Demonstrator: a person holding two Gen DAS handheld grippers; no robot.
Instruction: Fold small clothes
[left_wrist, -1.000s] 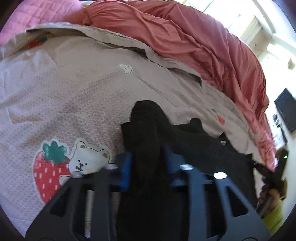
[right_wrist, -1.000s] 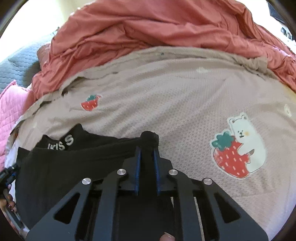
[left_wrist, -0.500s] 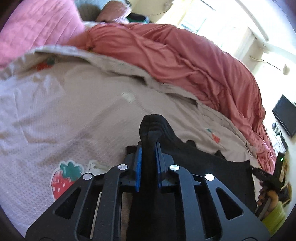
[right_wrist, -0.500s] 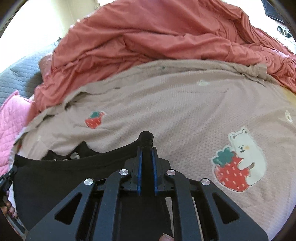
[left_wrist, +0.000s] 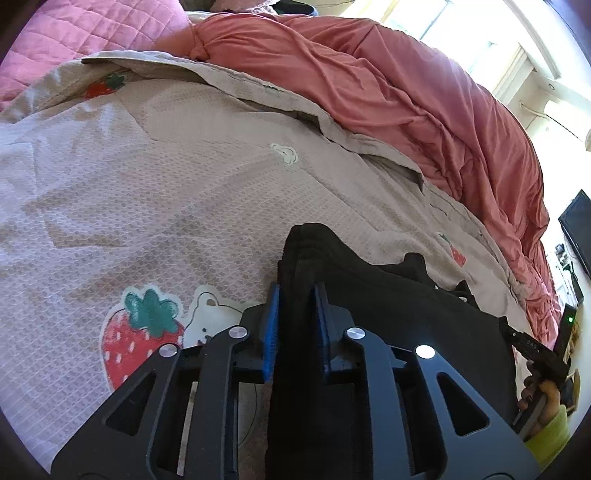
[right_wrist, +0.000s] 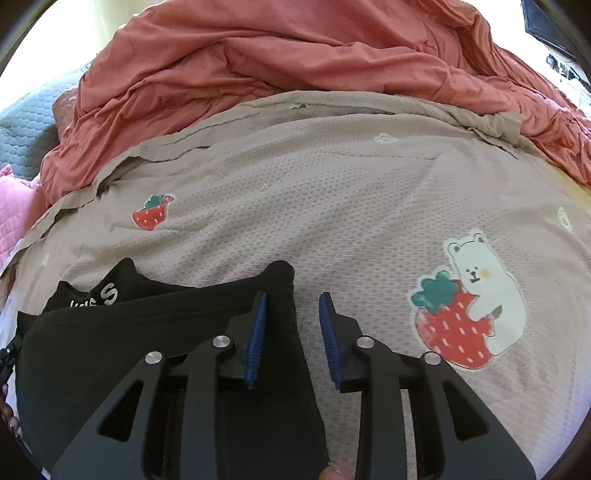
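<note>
Beige bedspread (right_wrist: 332, 206) with strawberry prints covers the bed, and a black garment (right_wrist: 122, 350) lies on it. Left tool (left_wrist: 295, 295) pinches one garment corner while its jaws open. Right tool (right_wrist: 291, 301) is opening, the other corner loose between its pads.

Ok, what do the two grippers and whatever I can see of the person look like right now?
Both the left gripper and the right gripper are matte black frames with triangular cut-outs and round silver screw heads; their fingers carry ribbed blue pads. At the edge of the left wrist view, the right gripper shows a small green light, and the person's sleeve is yellow-green.
</note>
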